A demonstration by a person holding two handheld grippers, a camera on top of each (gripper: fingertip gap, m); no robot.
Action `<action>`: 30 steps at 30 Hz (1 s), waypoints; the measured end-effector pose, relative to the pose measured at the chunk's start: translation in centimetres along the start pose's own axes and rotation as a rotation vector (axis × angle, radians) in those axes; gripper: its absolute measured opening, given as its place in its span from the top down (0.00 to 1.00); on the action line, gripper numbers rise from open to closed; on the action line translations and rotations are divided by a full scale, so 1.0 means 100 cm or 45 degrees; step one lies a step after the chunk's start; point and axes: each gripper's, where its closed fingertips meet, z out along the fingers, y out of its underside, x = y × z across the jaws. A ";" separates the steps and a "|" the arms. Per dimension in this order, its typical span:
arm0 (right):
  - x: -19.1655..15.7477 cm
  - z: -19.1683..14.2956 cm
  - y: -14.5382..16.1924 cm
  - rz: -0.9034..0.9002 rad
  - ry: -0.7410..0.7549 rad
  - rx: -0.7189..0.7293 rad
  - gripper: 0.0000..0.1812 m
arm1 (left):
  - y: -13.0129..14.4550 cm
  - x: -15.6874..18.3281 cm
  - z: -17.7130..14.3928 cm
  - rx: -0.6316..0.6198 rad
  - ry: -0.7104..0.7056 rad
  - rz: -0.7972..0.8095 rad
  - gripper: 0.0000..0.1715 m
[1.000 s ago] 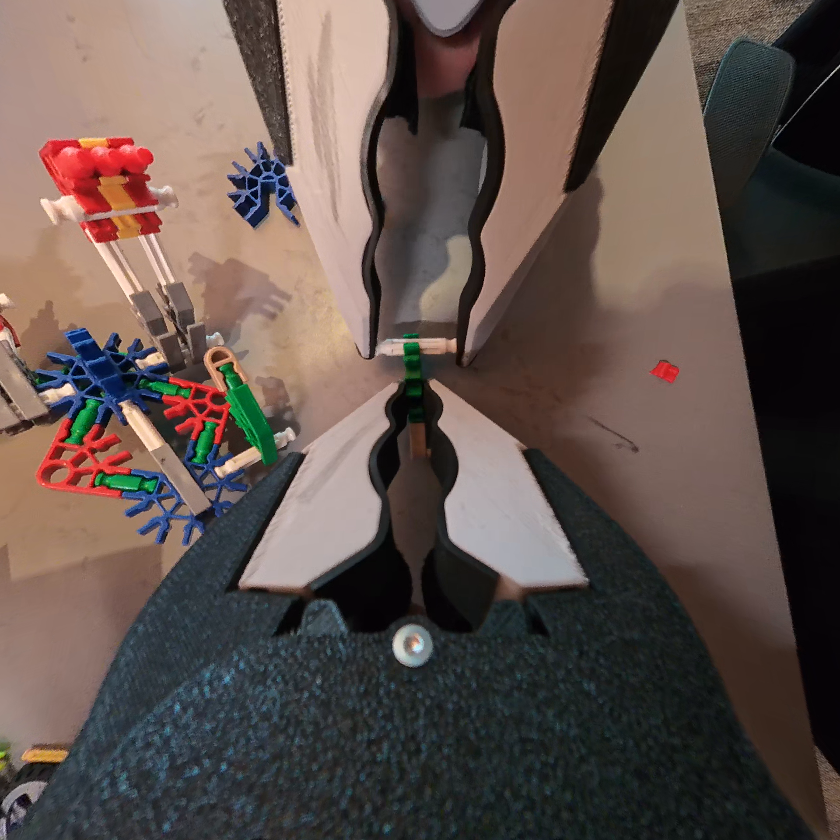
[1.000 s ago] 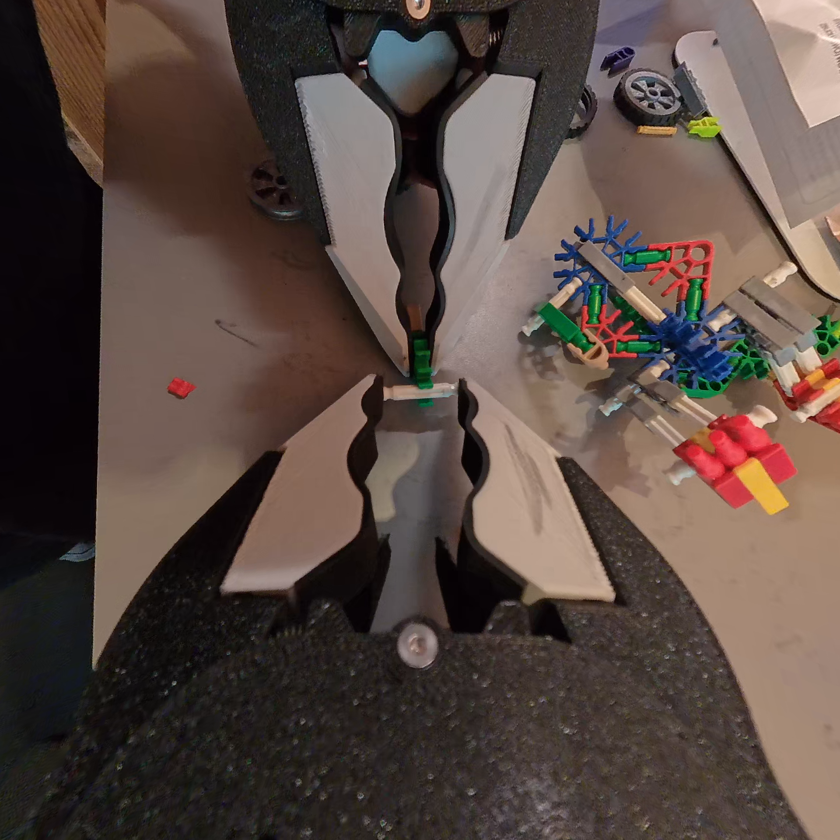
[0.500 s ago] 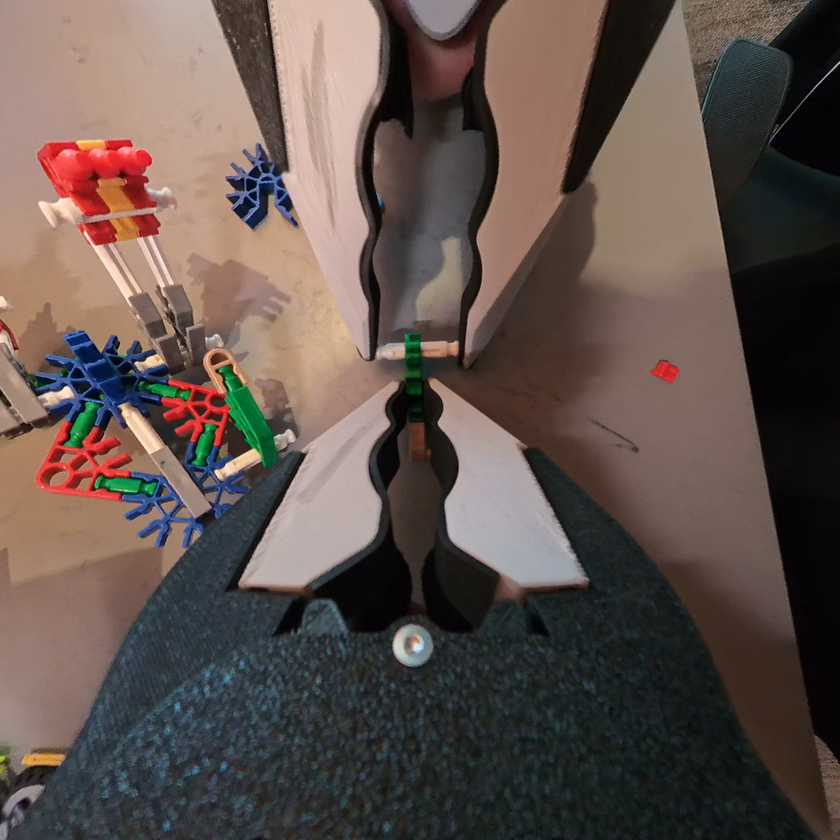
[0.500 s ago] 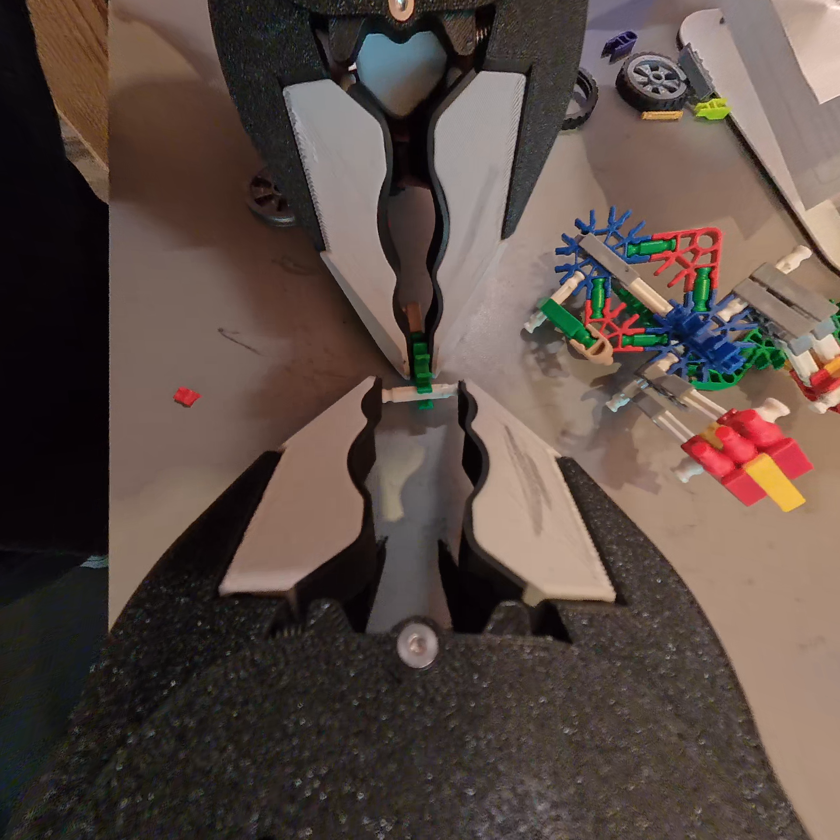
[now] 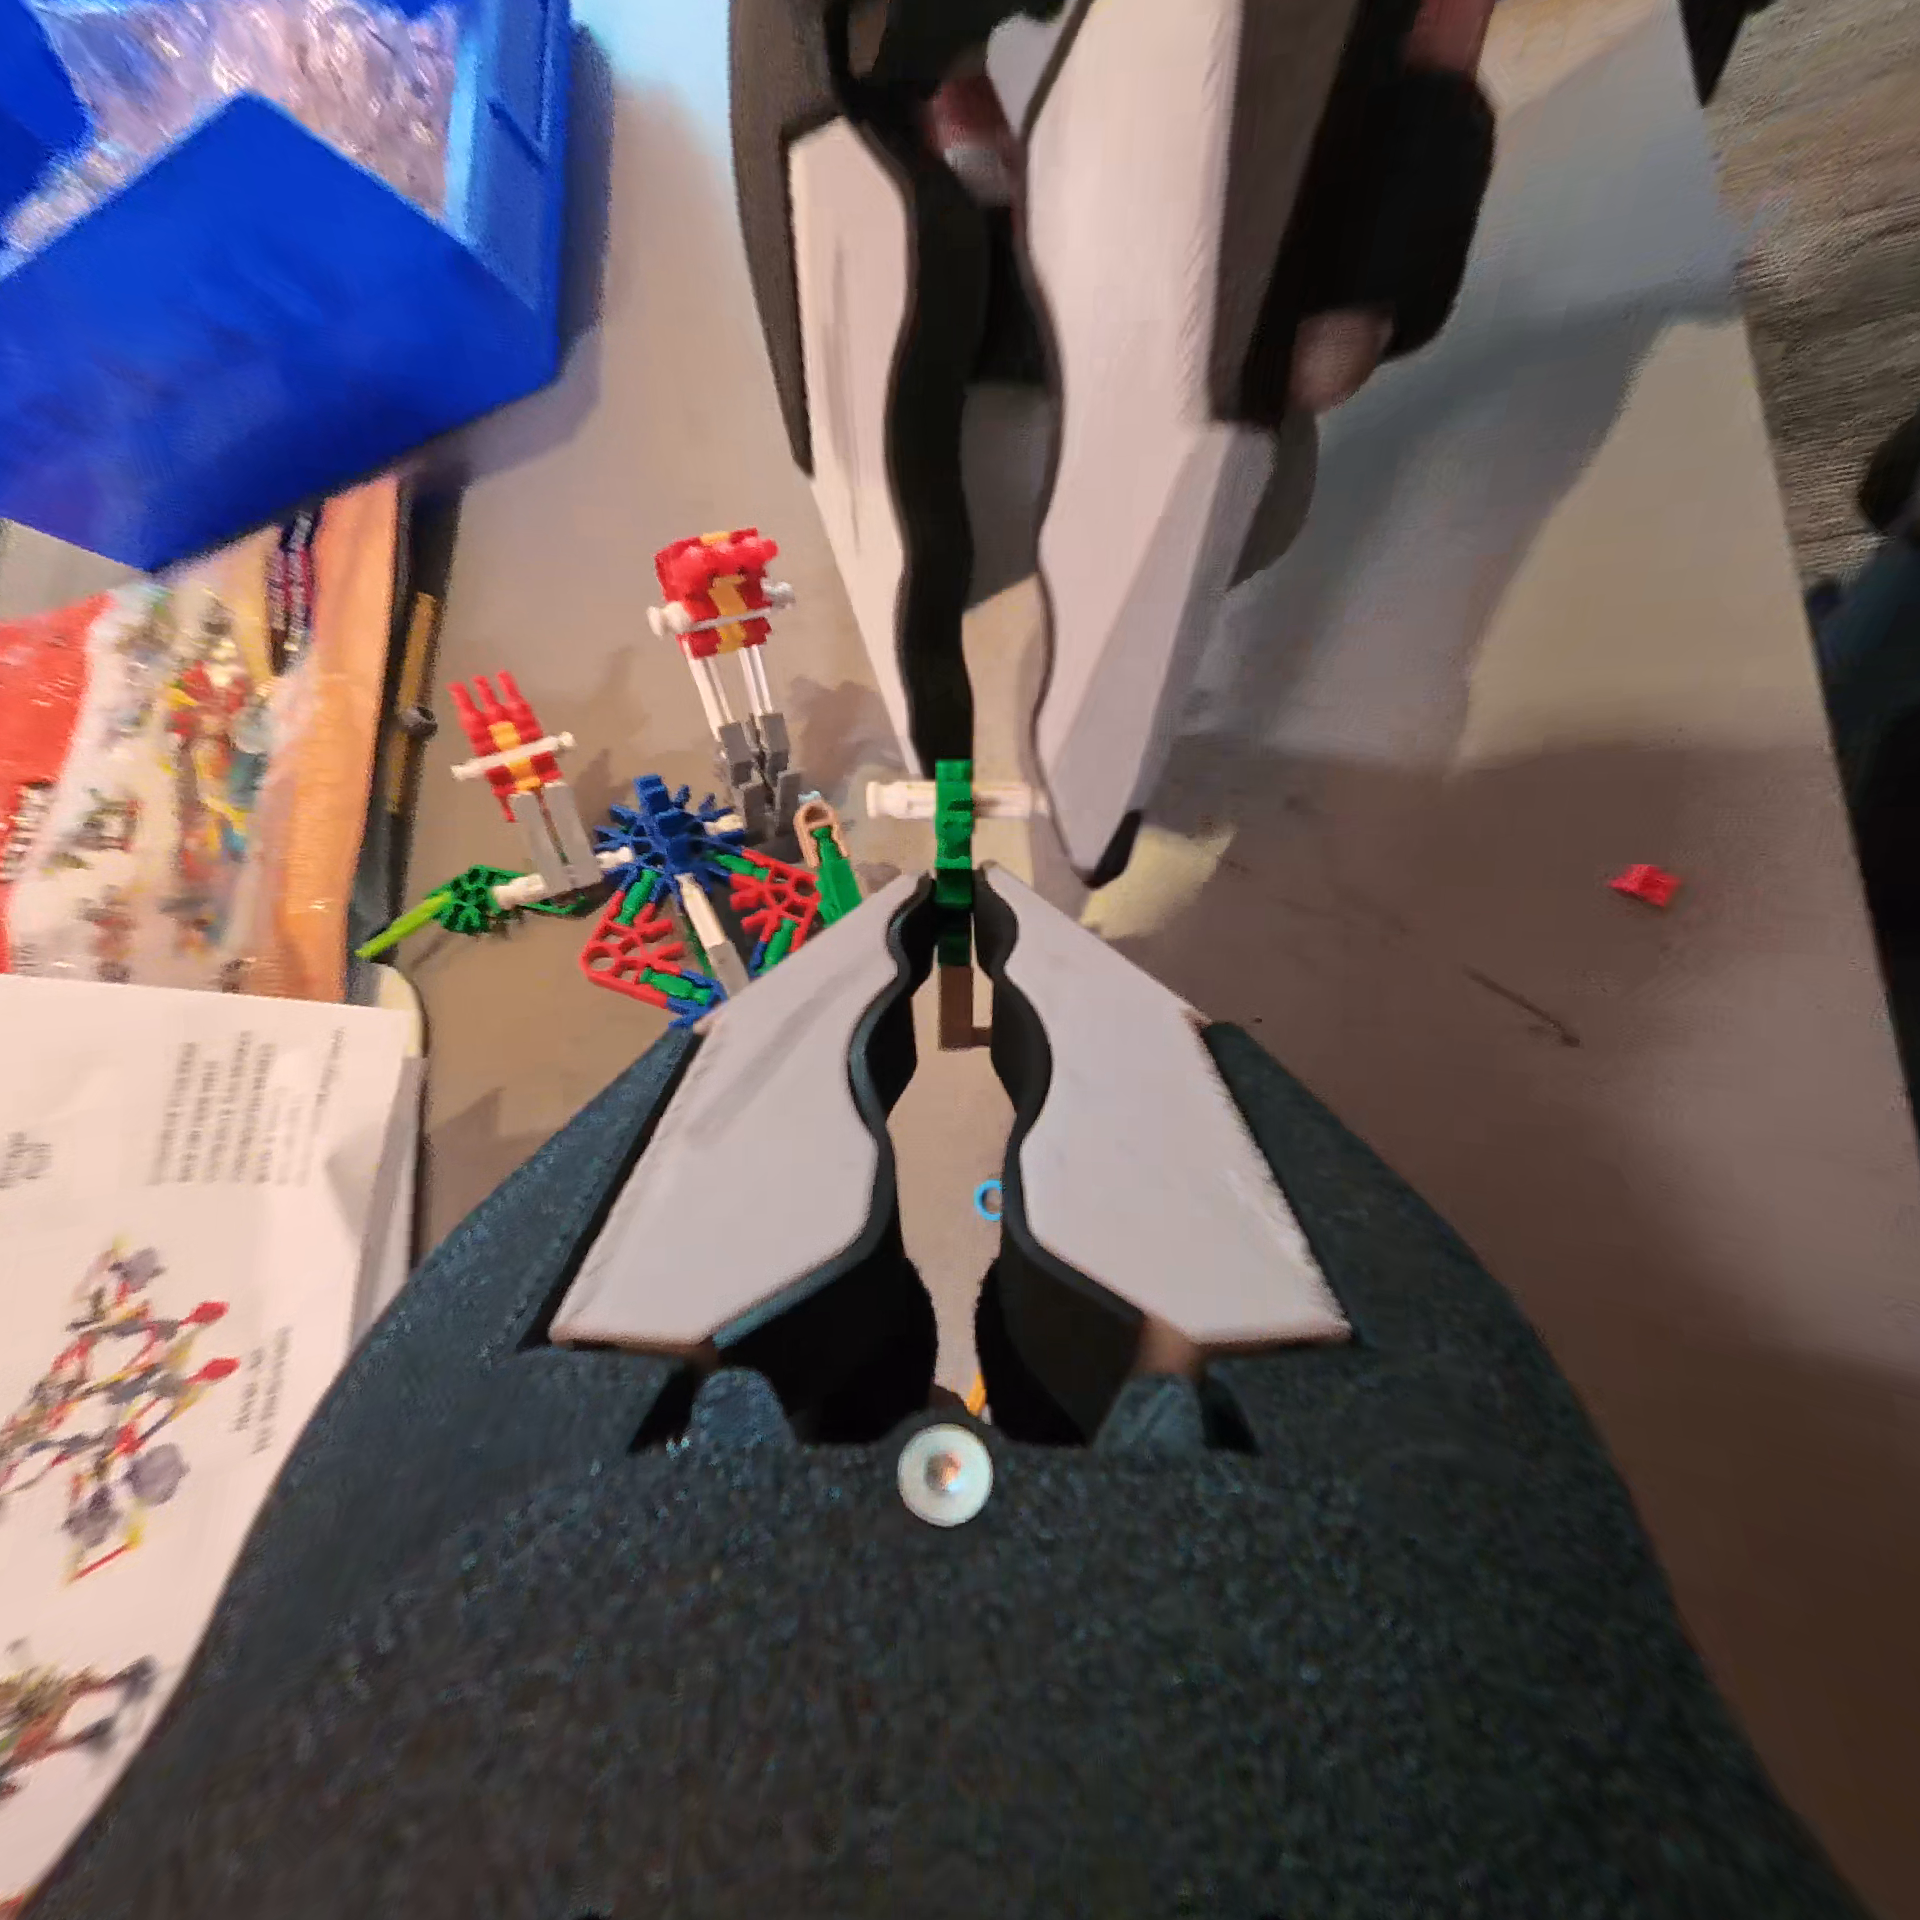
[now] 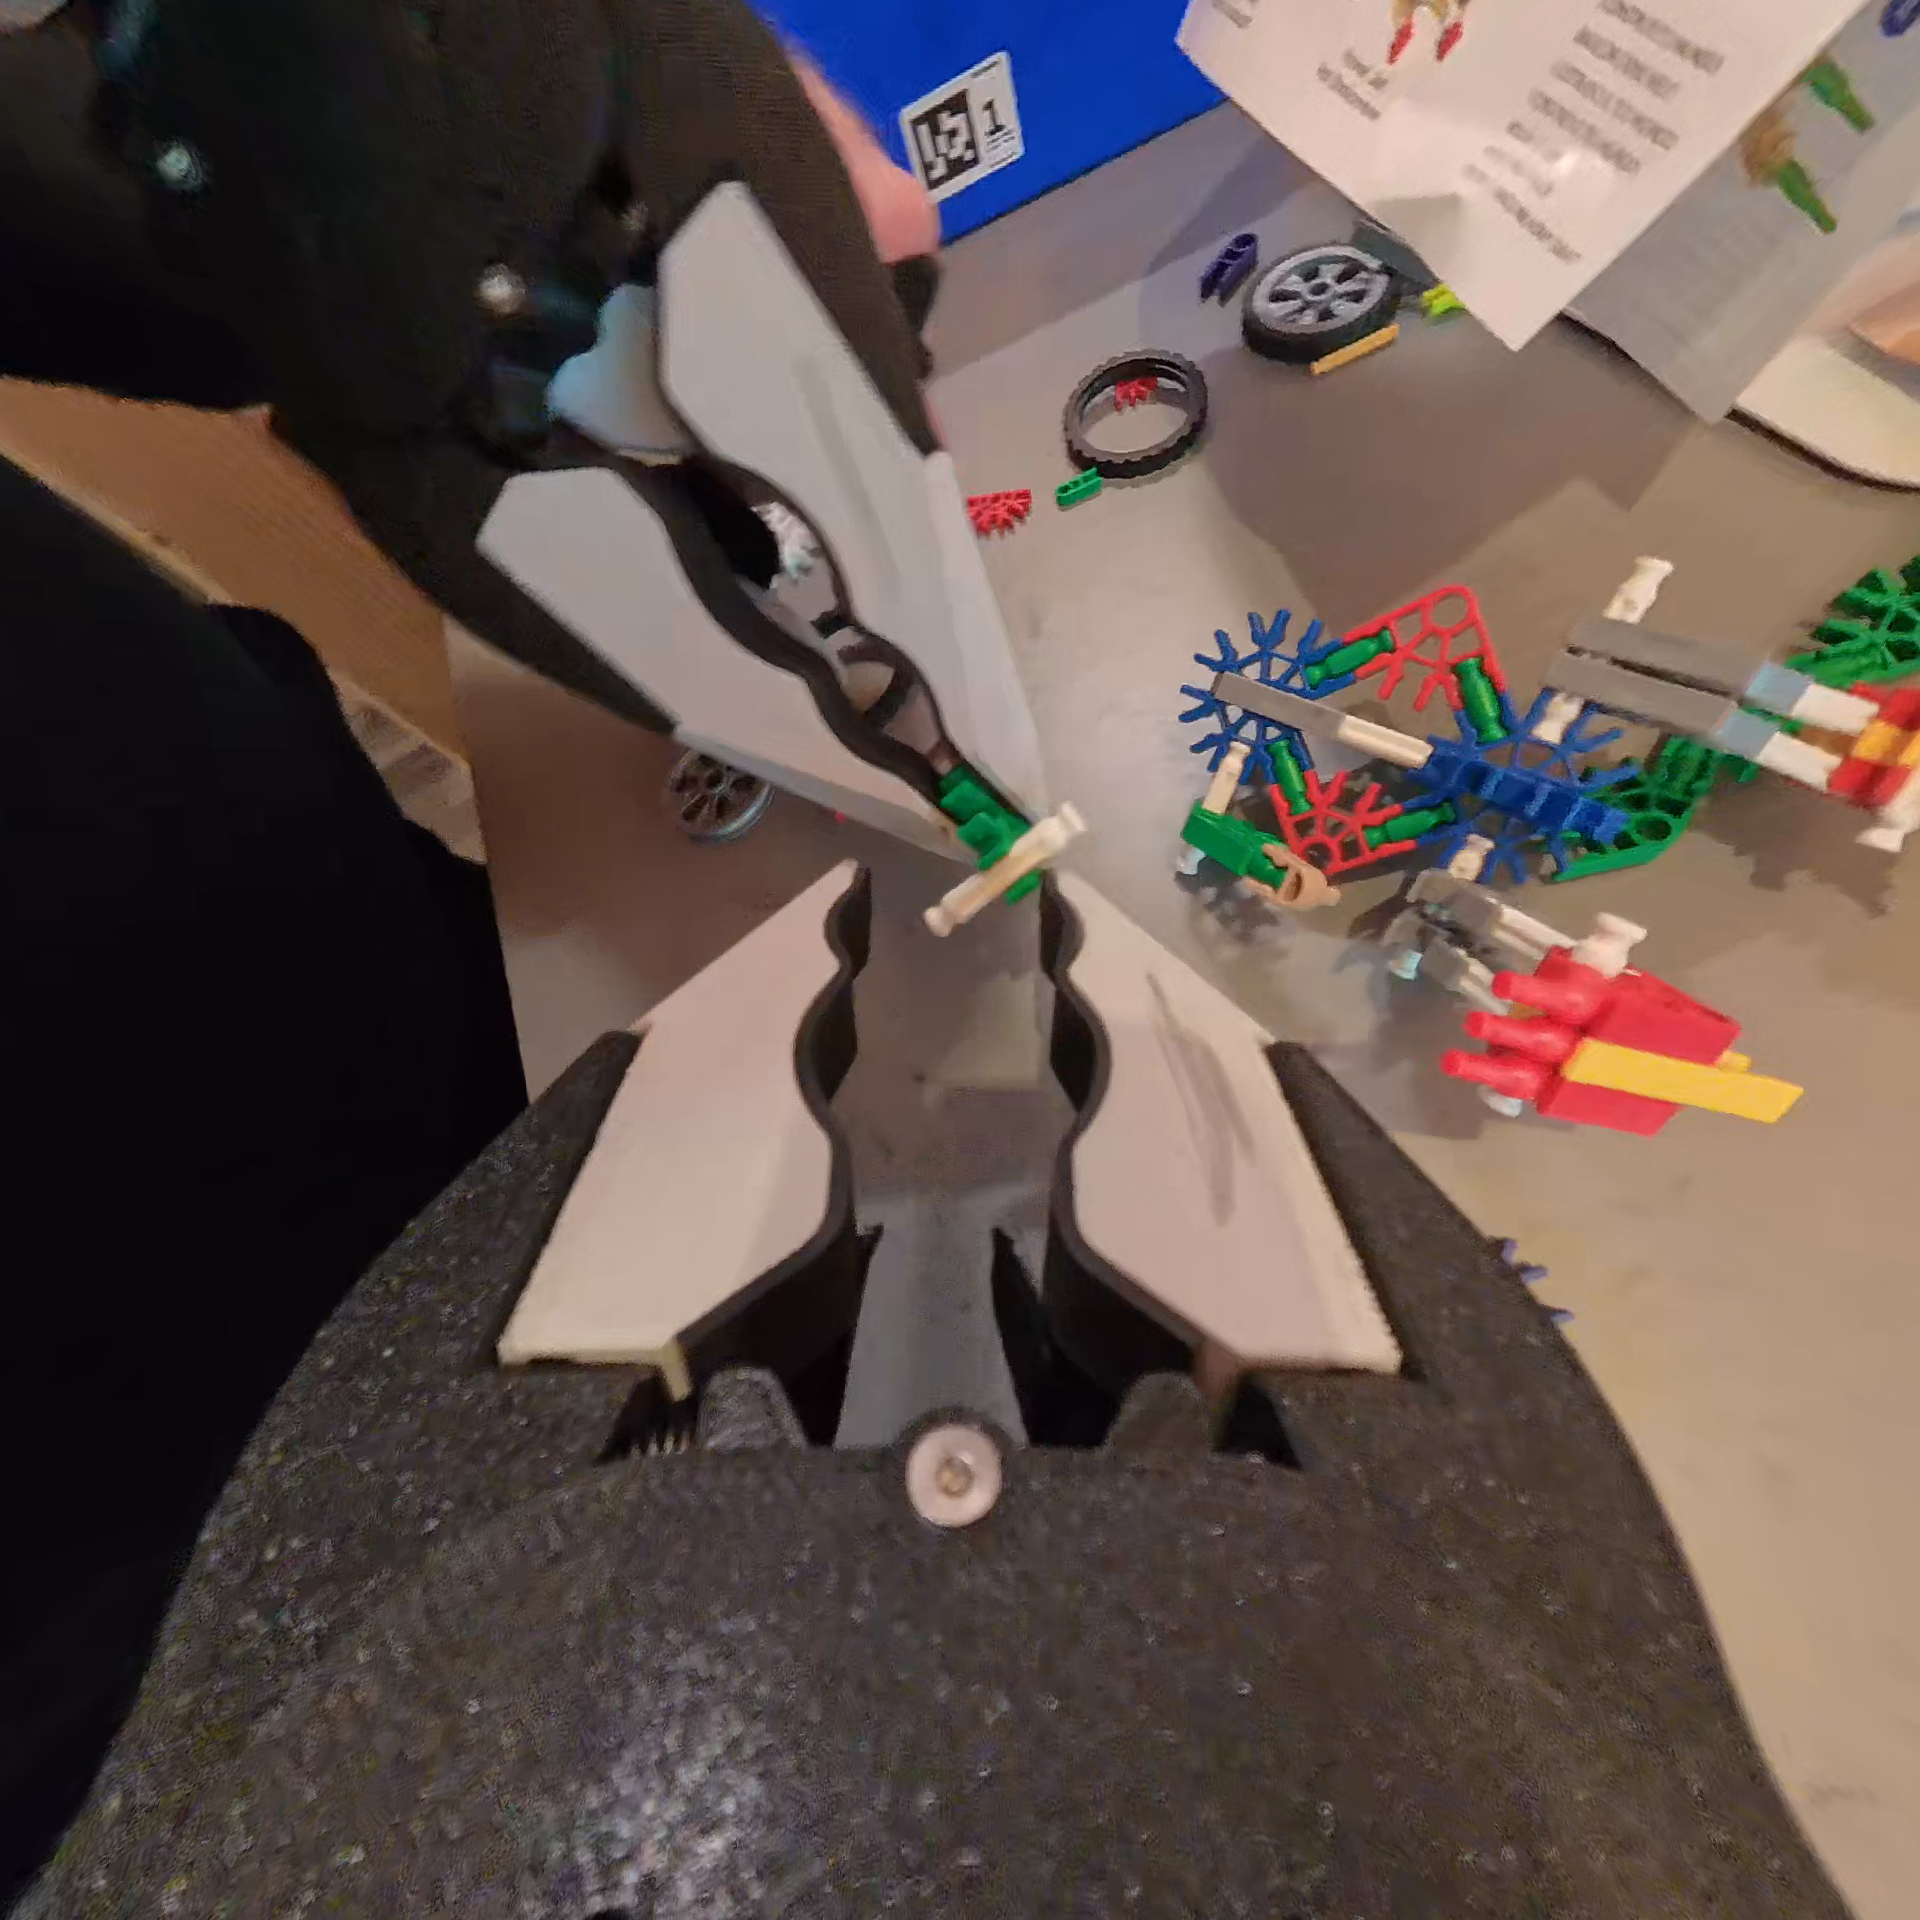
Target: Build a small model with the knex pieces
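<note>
Both grippers have lifted and swung since a second ago, bringing a blue bin (image 5: 260,312) and an instruction sheet (image 5: 177,1299) into sight. Left gripper (image 5: 951,894) is clamped on one green connector (image 5: 954,831) carrying one white rod (image 5: 951,800) crosswise, with a brown piece (image 5: 961,1013) behind. Right gripper (image 6: 951,883) now stands spread, its fingers off the rod's ends. At 9 o'clock of the connector lies the coloured rod model (image 5: 686,883); at 3 o'clock, one red chip (image 5: 1645,884). Everything is motion-blurred; the sheet is cut off.

blue bin (image 5: 239,312): blurred, cropped | leaflet (image 5: 156,1351): print possibly unreadable
</note>
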 end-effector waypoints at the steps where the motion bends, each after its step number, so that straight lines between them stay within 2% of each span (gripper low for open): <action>1: 0.002 0.002 0.000 0.044 0.021 0.006 0.86 | -0.001 -0.002 -0.001 -0.003 -0.038 0.013 0.98; 4: 0.001 0.003 -0.004 0.187 -0.004 0.070 0.92 | 0.000 -0.001 -0.005 -0.008 -0.095 0.068 0.98; 7: -0.001 0.002 -0.006 0.248 -0.012 0.127 0.93 | -0.001 0.000 -0.009 0.015 -0.097 0.031 0.97; 10: -0.004 -0.001 -0.013 0.293 -0.027 0.198 0.98 | 0.000 -0.002 -0.013 0.021 -0.109 -0.021 0.92; 16: -0.009 0.000 -0.018 0.318 -0.018 0.256 0.98 | 0.009 -0.002 -0.019 -0.005 -0.108 -0.081 0.91; 20: -0.009 -0.003 -0.023 0.371 -0.035 0.331 0.98 | 0.013 -0.003 -0.023 0.005 -0.090 -0.167 0.91; 30: -0.009 0.001 -0.028 0.546 -0.112 0.435 0.97 | 0.015 -0.005 -0.026 0.017 -0.112 -0.237 0.93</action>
